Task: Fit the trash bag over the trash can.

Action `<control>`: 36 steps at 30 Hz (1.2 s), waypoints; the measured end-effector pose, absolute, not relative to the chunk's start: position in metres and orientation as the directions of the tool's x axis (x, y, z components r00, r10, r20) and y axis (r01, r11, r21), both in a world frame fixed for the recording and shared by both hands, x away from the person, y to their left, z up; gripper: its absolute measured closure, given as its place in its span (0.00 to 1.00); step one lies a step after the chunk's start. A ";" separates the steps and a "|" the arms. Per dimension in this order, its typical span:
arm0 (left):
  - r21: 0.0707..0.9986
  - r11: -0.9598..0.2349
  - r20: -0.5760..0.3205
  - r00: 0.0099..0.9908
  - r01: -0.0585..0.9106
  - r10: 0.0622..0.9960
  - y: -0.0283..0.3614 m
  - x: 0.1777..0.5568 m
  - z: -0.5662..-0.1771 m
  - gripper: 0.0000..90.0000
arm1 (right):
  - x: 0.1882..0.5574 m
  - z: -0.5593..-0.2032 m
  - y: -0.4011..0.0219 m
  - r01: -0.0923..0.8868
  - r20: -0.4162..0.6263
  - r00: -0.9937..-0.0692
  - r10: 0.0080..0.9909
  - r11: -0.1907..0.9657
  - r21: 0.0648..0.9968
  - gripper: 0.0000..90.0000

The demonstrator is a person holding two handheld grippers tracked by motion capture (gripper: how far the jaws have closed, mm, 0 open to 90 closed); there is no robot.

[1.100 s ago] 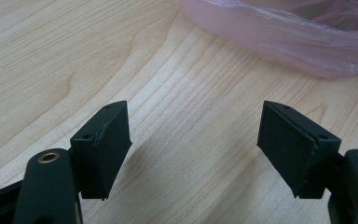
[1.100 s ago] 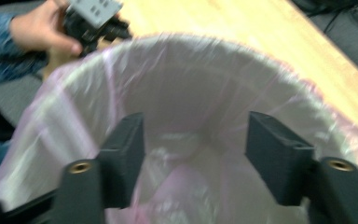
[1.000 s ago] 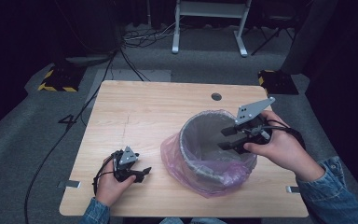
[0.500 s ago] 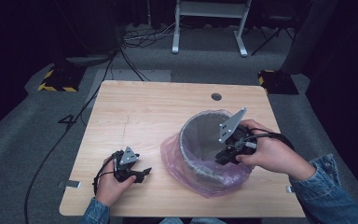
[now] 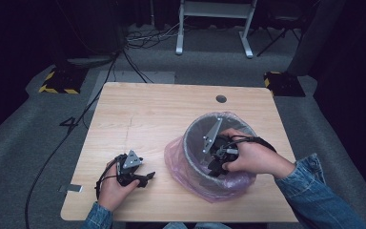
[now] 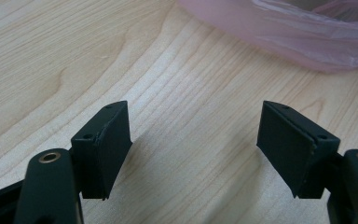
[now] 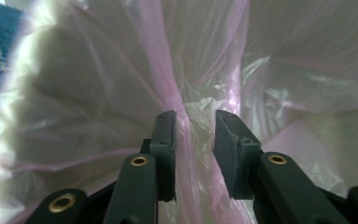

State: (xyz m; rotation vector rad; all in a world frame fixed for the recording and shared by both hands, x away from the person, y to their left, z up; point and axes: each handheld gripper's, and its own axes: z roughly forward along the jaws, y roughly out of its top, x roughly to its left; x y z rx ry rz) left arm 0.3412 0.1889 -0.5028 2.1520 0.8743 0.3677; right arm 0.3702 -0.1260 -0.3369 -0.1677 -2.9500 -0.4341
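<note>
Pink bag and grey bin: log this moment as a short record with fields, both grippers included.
surface: light wooden table
container: round grey bin, upright on the table's right part
liner: translucent pink plastic bag, inside the bin and bunched around its base
right gripper: down inside the bin; jaws have just been opening, a fold of the bag between its fingers, a gap beside the other one
left gripper: low over the table left of the bin, open, holding nothing
</note>
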 end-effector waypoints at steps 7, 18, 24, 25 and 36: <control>0.750 -0.467 -0.020 0.722 0.468 0.691 0.188 0.341 -0.503 0.29 | 0.369 -0.345 -0.120 0.112 0.176 -0.981 0.081 0.979 0.172 0.64; 0.752 -0.464 -0.019 0.719 0.468 0.694 0.190 0.342 -0.503 0.29 | 0.372 -0.317 -0.155 0.227 0.064 -0.973 0.223 0.857 0.463 0.42; 0.748 -0.459 -0.017 0.704 0.480 0.710 0.193 0.340 -0.503 0.29 | 0.369 -0.297 -0.192 0.264 -0.004 -0.932 0.363 0.686 0.678 0.35; 0.748 -0.454 -0.020 0.700 0.484 0.714 0.193 0.340 -0.503 0.29 | 0.369 -0.294 -0.198 0.269 -0.009 -0.922 0.386 0.661 0.700 0.35; 0.729 -0.439 -0.028 0.664 0.526 0.747 0.200 0.338 -0.504 0.28 | 0.362 -0.292 -0.269 0.320 -0.018 -0.802 0.597 0.454 0.831 0.35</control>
